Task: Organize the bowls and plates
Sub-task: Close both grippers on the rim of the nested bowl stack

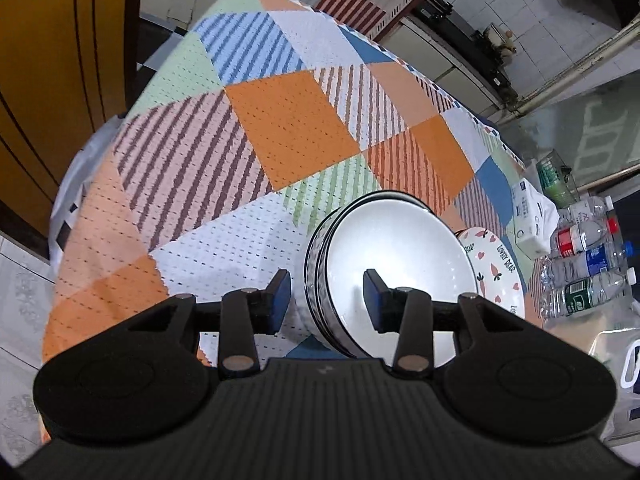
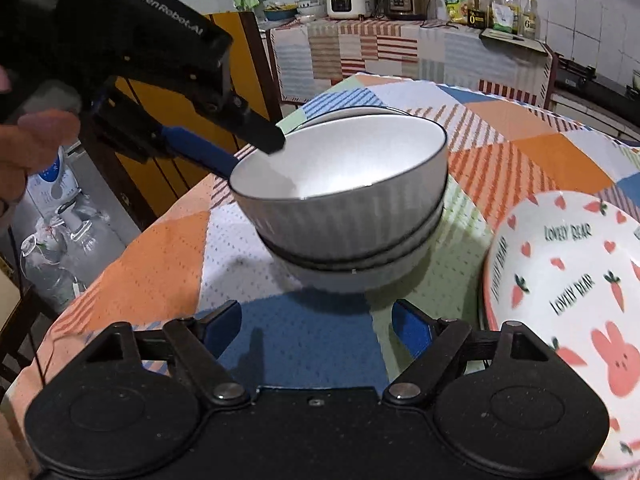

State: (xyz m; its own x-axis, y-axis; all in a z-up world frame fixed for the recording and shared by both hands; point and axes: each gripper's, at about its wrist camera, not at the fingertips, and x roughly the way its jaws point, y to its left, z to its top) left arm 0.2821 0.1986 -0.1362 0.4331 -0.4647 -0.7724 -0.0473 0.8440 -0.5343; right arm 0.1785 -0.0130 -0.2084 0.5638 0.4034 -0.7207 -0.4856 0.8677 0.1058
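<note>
Step in hand: letting go of the top bowl [image 2: 340, 160] onto the stack of bowls [image 2: 352, 256] near the middle of the counter [image 1: 288, 128], which was covered in a patchwork cloth. The top bowl sat nested in the ones below, a little tilted in the right wrist view, rim not level with the rest.

Left gripper [image 1: 326, 300] straddled the near rim of that bowl, one finger [image 1: 280, 296] outside the wall, the other inside over the white bottom. Jaws were partly spread, gaps visible on both sides of the rim, so no pinch on it. Right gripper [image 2: 316, 328] hung wide apart and empty, low over the cloth in front of the stack, touching nothing.

The plate [image 2: 568, 280] with carrots, hearts and a rabbit lay just right of the bowl stack, close to its base; a second rim seemed to show under it, can't be sure.

Judgement: bowls look done, unless the tilt needs a nudge. Next move calls for lifting the left gripper straight clear of the rim without dragging the bowl, then dealing with the plate, likely with the right gripper, which sat nearest.
</note>
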